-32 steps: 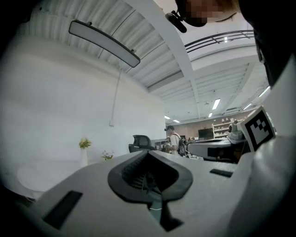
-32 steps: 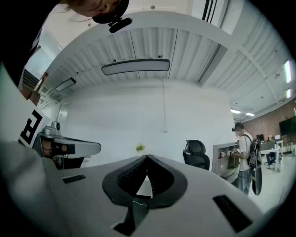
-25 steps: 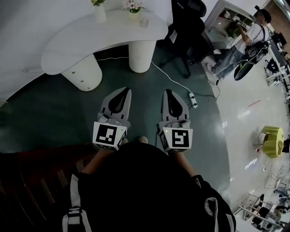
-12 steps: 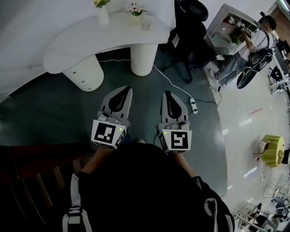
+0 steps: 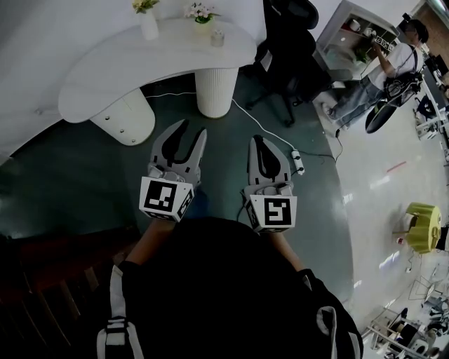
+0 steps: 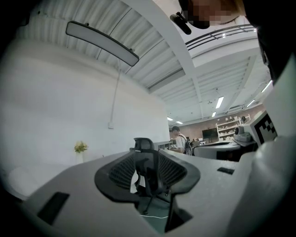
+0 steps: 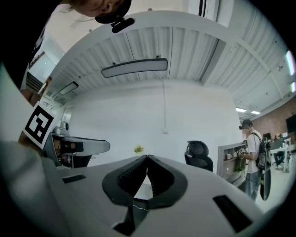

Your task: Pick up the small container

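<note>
Left gripper (image 5: 193, 128): jaws part-way apart and just been opening, with nothing between them; its own view shows only a distant office chair (image 6: 143, 144) through the gap. Right gripper (image 5: 257, 139) is alongside, jaws meeting at the tips, empty. Both are held level over the dark floor, pointing toward the white table (image 5: 105, 77). The small container (image 5: 217, 36) stands well ahead of both, roughly between the lines they point along, on the tabletop. A flower pot (image 5: 200, 12) sits just beyond it and a vase (image 5: 149, 25) further left. Step in hand, as I read it, is the approach, with the left gripper being readied and nothing picked yet. The next move calls for closing the distance to the table, bringing the jaws to the container's height, spreading them enough to straddle it, and keeping clear of the flower pot.
</note>
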A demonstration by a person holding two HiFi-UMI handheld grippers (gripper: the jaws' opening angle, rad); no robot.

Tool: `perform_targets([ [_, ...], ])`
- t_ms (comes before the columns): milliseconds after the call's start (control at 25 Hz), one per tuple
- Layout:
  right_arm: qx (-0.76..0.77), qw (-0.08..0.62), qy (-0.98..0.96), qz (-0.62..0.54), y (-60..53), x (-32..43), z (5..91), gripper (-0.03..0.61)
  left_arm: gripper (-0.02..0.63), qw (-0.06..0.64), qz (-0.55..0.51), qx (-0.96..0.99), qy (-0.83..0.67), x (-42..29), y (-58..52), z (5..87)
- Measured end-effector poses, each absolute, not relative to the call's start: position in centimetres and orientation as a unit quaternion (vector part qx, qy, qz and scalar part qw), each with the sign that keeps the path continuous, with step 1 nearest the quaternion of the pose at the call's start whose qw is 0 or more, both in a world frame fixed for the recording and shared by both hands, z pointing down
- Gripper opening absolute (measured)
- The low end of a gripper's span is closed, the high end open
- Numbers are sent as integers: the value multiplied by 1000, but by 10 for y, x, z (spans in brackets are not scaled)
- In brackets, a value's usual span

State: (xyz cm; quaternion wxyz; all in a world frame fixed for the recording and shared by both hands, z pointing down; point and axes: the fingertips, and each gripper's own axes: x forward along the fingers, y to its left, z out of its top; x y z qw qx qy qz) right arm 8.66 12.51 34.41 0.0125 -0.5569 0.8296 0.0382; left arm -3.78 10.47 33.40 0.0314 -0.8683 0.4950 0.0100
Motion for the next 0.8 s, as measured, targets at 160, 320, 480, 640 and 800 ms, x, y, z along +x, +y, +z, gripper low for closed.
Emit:
perform_targets([
  [160, -563, 14, 825, 40, 98, 85, 352, 21, 185, 27, 9, -870, 493, -44, 72, 343],
  [320, -569, 7, 822, 29, 60, 82, 366, 21, 210, 18, -2, -875, 484, -48, 34, 353],
  [480, -578, -5, 816, 23, 7, 73, 368, 21, 216, 16, -6, -877, 479, -56, -19, 359],
  [640, -585, 6, 811, 12, -43, 61, 369, 21, 216, 14, -13, -881, 472, -63, -71, 364],
  [800, -596, -5, 803, 6, -89, 51, 373, 21, 220, 1, -22, -888, 459, -70, -119, 369],
])
